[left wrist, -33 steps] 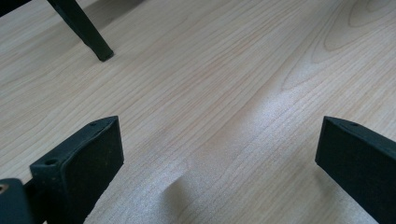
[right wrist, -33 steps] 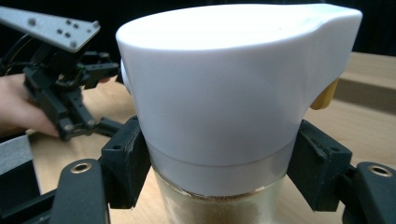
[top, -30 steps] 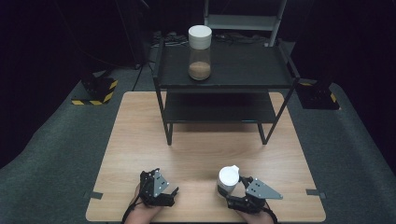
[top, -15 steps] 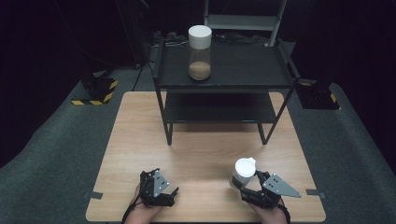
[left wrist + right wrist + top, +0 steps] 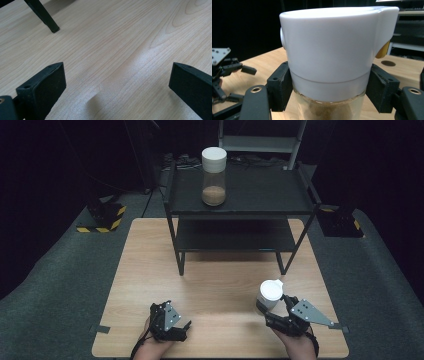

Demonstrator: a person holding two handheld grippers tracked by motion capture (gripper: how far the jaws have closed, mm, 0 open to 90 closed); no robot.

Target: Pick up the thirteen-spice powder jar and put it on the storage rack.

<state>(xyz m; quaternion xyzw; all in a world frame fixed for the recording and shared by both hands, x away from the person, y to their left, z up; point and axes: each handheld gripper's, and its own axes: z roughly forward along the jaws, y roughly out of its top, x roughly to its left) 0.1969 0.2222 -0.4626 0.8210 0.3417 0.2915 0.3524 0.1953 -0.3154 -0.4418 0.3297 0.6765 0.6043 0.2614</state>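
On the wooden table (image 5: pixel 215 280), a black two-tier shelf (image 5: pixel 240 195) stands at the far end, and a white-lidded jar (image 5: pixel 214 169) with brown powder already sits on its top tier. Near the front right edge, the right gripper (image 5: pixel 277 312) clamps a second jar (image 5: pixel 270 295) just under its white lid; over the last second it has carried the jar rightward and a little forward, likely lining up for the shelf. The shelf's front leg (image 5: pixel 281 265) stands between. The left gripper (image 5: pixel 170 322) rests low at front left, jaws spread wide, empty.
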